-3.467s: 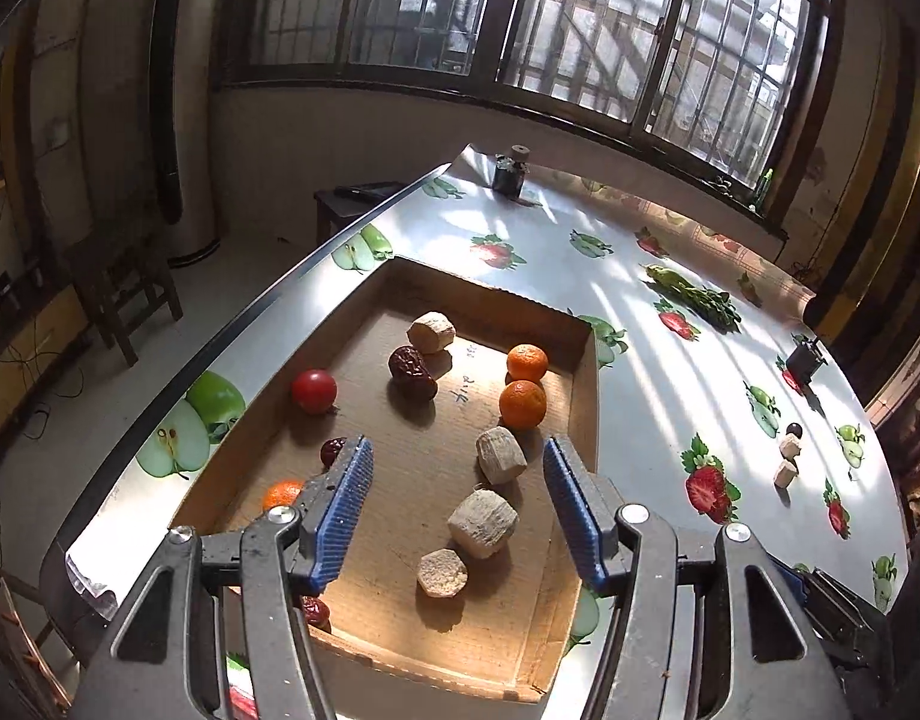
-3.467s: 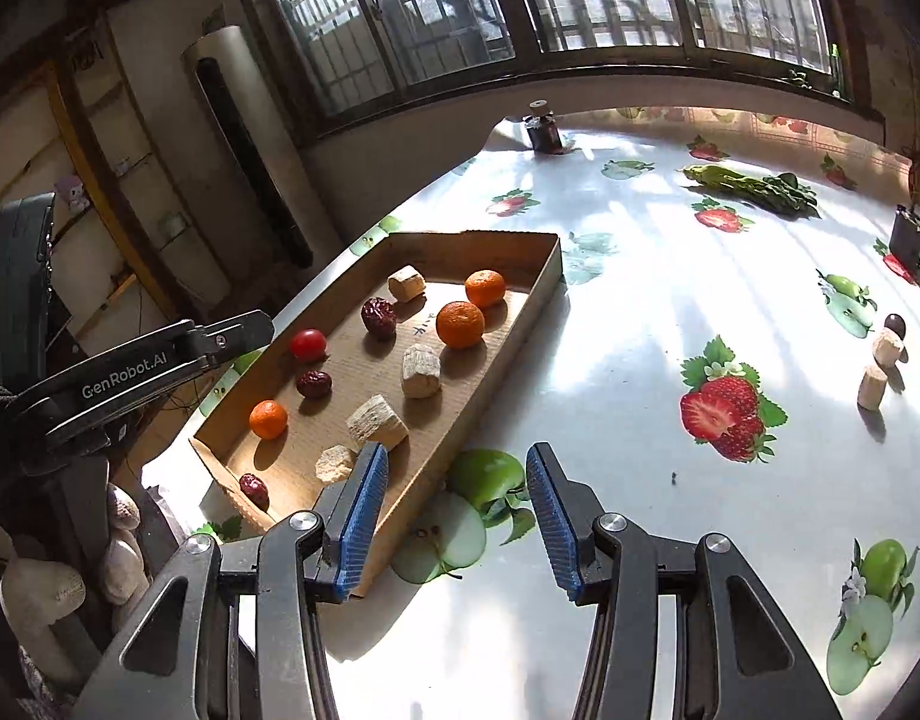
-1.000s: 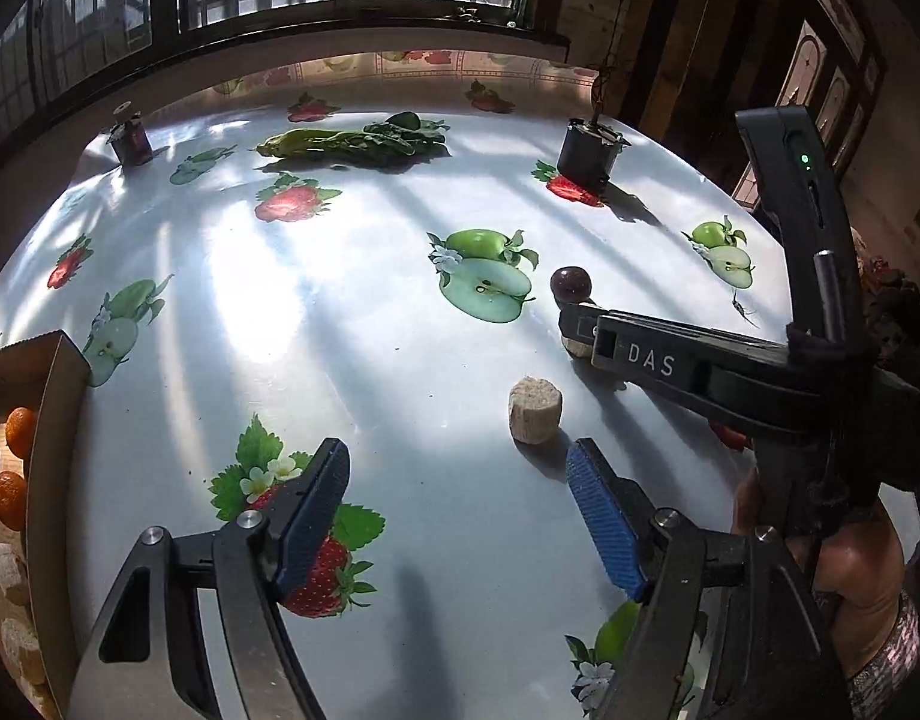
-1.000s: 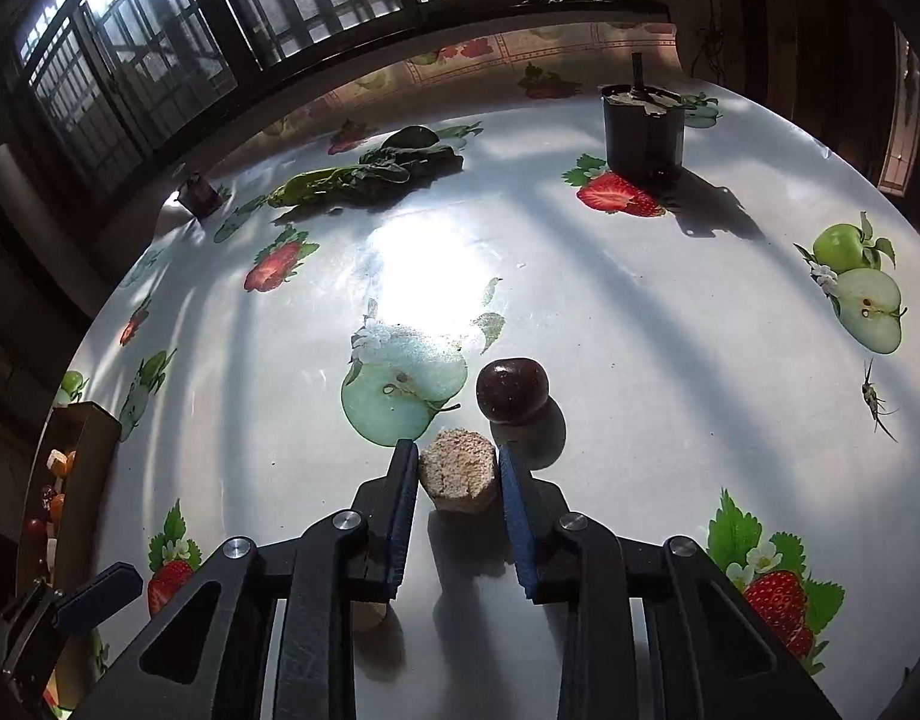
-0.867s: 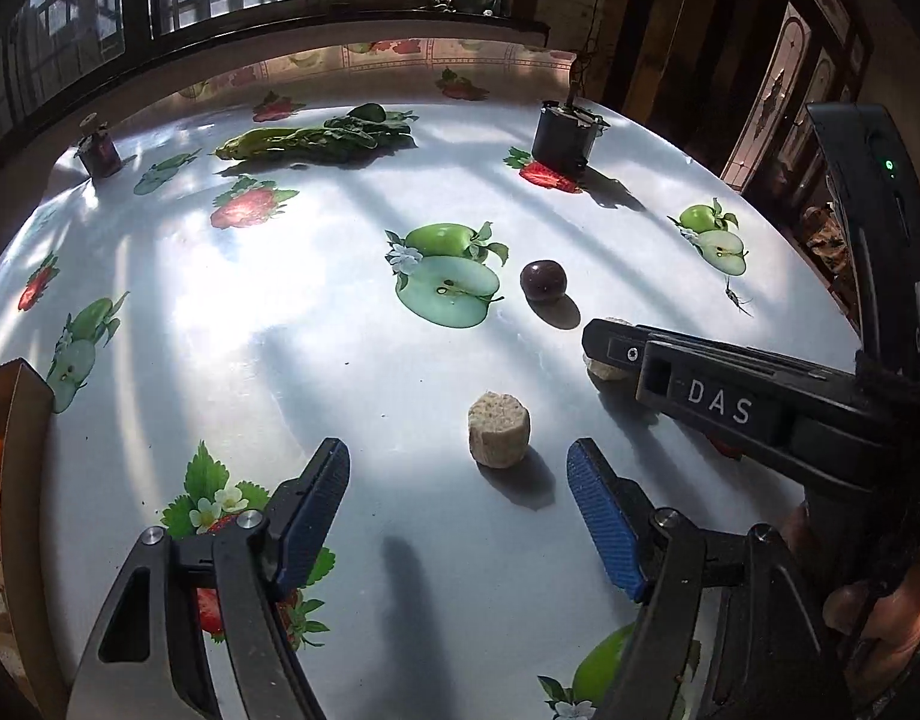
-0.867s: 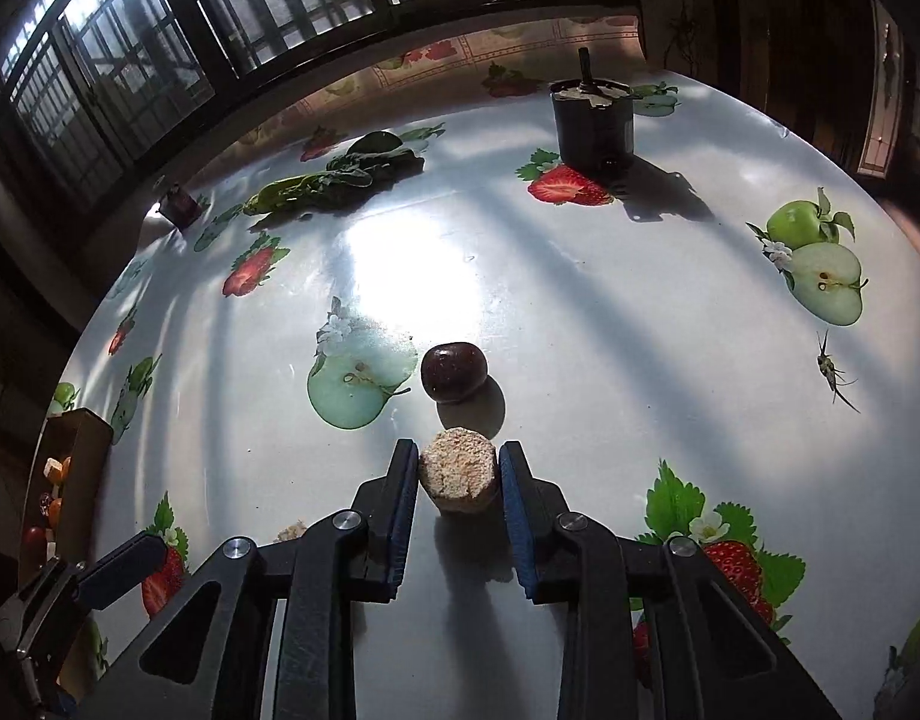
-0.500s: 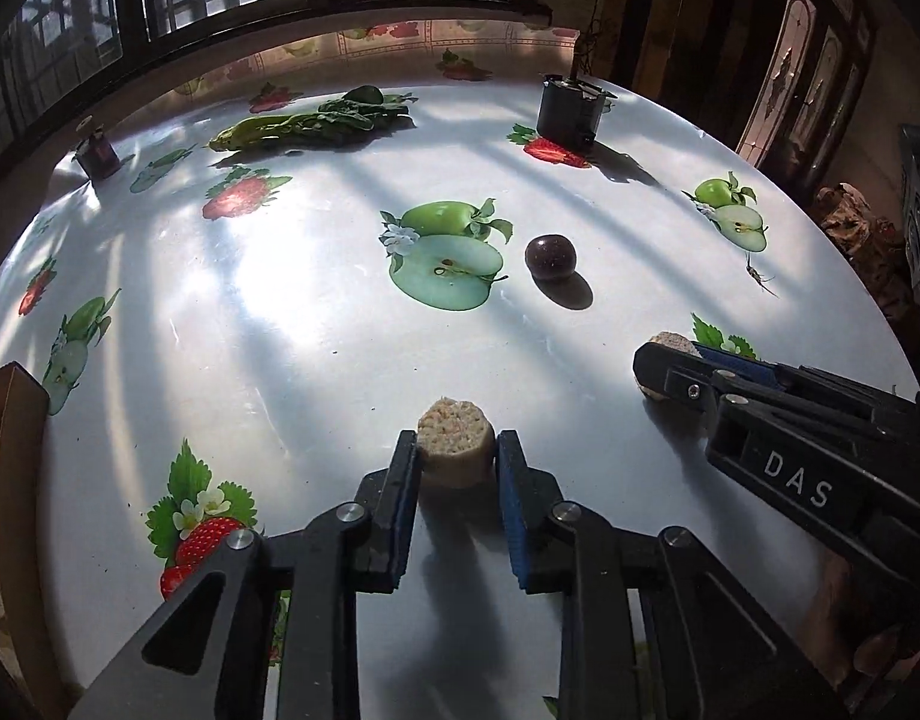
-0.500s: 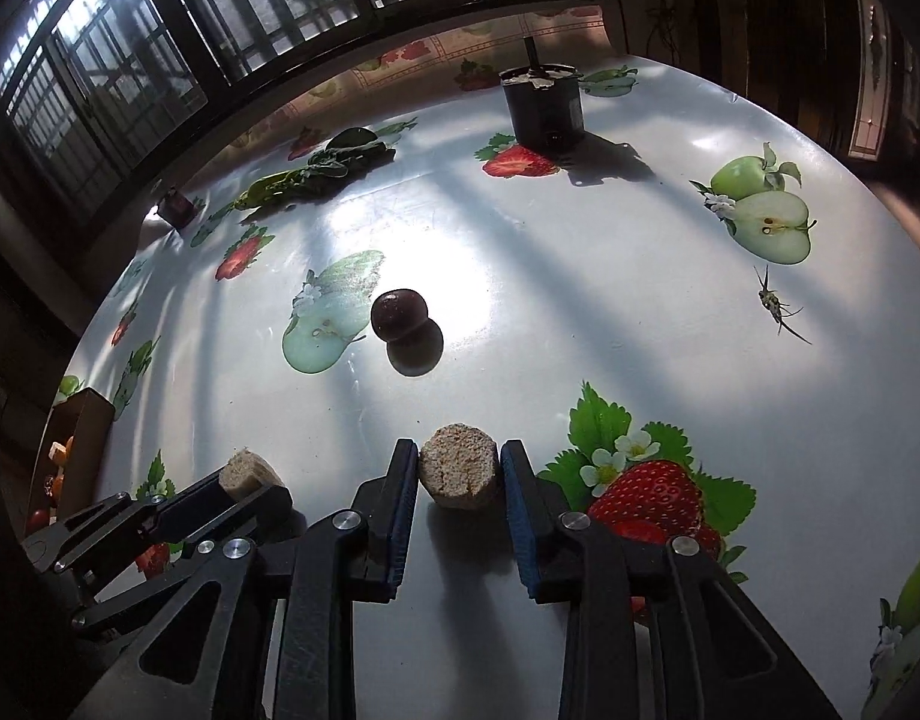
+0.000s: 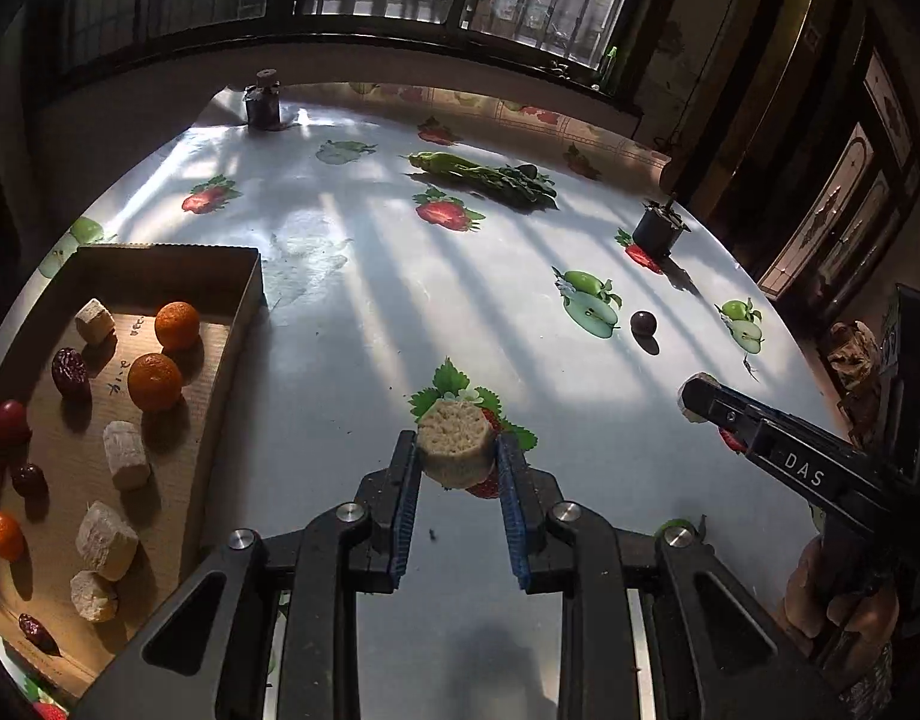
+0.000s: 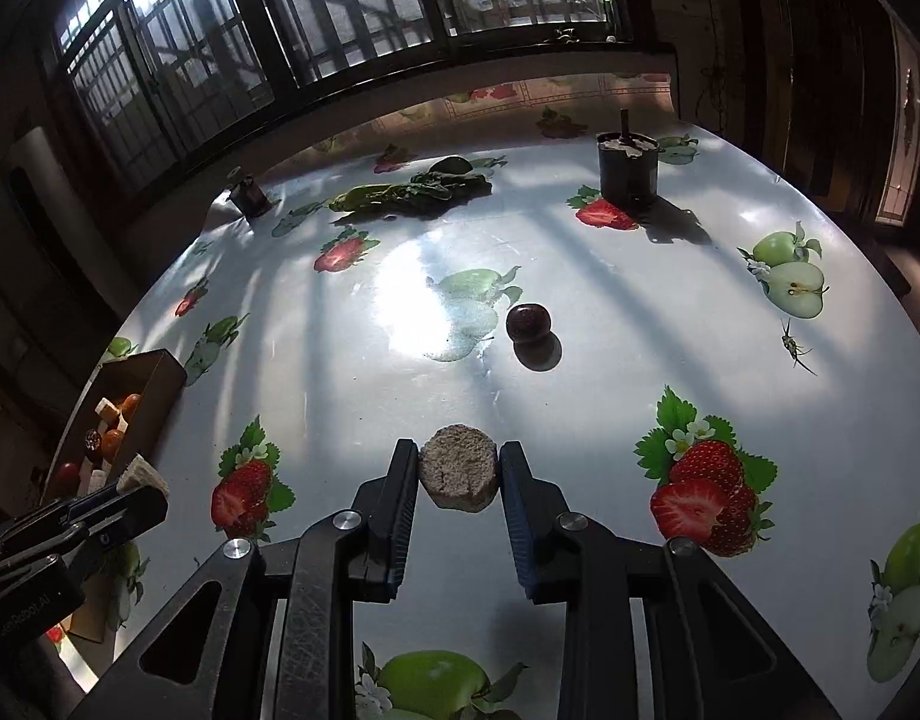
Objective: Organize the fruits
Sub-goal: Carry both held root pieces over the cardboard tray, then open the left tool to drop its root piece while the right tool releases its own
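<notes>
My left gripper (image 9: 457,462) is shut on a beige cylindrical chunk (image 9: 455,441), held above the table. My right gripper (image 10: 458,477) is shut on a second beige chunk (image 10: 458,476), also held above the table; it shows at the right of the left wrist view (image 9: 697,399). A cardboard tray (image 9: 244,300) at the left holds oranges (image 9: 154,382), beige chunks (image 9: 124,455), dark dates and a red fruit. A dark round fruit (image 10: 528,321) lies loose on the table, ahead of my right gripper.
The round table (image 9: 364,324) has a glossy cloth printed with strawberries and apples. A bundle of green vegetables (image 9: 484,177) lies at the back. A dark cup (image 10: 628,171) stands at the back right, a small dark jar (image 9: 263,102) at the back left.
My left gripper closed on its chunk, lifted it and turned left so the tray came into view. My right gripper lifted its chunk and drew back from the dark fruit.
</notes>
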Available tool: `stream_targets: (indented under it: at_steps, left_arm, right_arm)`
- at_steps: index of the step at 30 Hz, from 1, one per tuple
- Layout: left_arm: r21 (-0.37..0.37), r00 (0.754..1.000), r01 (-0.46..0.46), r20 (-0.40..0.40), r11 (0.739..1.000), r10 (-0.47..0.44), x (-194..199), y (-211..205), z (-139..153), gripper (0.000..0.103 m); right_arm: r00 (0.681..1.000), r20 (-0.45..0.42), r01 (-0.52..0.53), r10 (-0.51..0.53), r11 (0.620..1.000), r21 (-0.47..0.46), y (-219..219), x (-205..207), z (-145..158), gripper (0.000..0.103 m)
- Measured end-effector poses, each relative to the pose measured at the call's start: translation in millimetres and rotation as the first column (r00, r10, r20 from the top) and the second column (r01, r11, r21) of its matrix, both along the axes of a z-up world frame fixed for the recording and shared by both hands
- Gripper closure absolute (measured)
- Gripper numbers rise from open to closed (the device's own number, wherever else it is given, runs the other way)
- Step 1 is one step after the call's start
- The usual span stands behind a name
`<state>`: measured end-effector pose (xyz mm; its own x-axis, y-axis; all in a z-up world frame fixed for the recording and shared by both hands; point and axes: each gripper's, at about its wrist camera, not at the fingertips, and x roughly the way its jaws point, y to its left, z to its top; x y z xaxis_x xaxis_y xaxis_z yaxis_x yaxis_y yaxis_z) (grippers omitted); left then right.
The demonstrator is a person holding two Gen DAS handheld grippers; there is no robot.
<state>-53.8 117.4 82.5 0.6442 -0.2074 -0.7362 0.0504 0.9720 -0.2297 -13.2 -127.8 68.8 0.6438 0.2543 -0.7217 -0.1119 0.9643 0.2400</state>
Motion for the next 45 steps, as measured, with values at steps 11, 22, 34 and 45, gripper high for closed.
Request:
stream_targets:
  at_steps: [11, 22, 34, 45]
  left_arm:
    - [0.043, 0.907, -0.420, 0.000, 0.906, 0.421, -69, 189, -10, 0.078]
    - [0.149, 0.899, -0.430, -0.022, 0.891, 0.437, -70, 205, -42, 0.078]
    - [0.187, 0.887, -0.456, 0.016, 0.870, 0.461, -68, 207, -42, 0.078]
    - [0.194, 0.885, -0.464, 0.067, 0.864, 0.460, -74, 198, -27, 0.054]
  right_arm:
    - [0.944, 0.017, -0.331, 0.330, 0.943, 0.031, 164, -36, 15, 0.073]
    - [0.819, -0.031, -0.574, 0.573, 0.819, -0.014, 289, -77, -14, 0.072]
    - [0.782, -0.084, -0.624, 0.618, 0.770, -0.134, 327, -86, -42, 0.072]
    - [0.771, -0.035, -0.632, 0.636, 0.757, -0.166, 330, -95, -35, 0.071]
